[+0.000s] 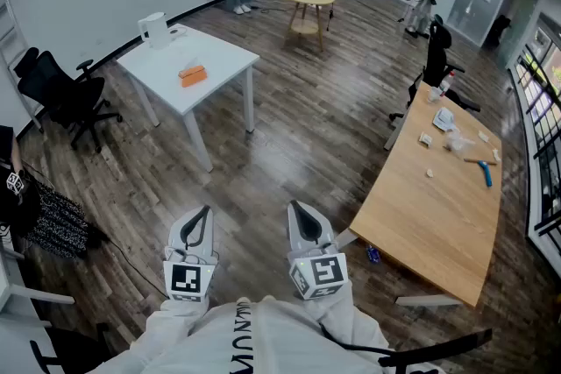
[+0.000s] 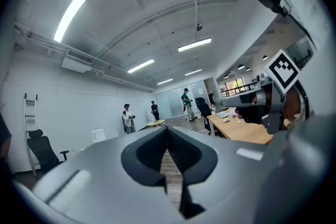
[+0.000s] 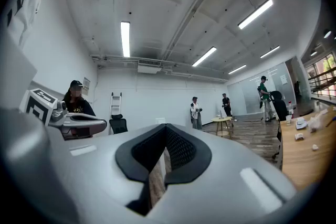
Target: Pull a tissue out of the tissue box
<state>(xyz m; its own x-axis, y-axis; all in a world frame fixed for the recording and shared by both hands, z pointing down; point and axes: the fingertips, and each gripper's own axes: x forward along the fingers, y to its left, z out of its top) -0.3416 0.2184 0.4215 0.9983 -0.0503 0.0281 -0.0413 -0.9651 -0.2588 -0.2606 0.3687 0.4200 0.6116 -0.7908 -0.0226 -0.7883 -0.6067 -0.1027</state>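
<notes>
The task looks not yet begun: the left hand-held gripper (image 1: 201, 219) and the right hand-held gripper (image 1: 298, 215) are level, side by side near the person's chest, each with its jaws together on nothing. I cannot pick out the tissue box for sure; a small orange box (image 1: 193, 75) on the white worktop (image 1: 223, 57), well ahead and left of the left hand-held gripper, may be it. The next move calls for walking there over the open wooden floor (image 1: 298, 127), clear of the long wooden worktop (image 1: 421, 215) whose corner lies just right of the right hand-held gripper.
</notes>
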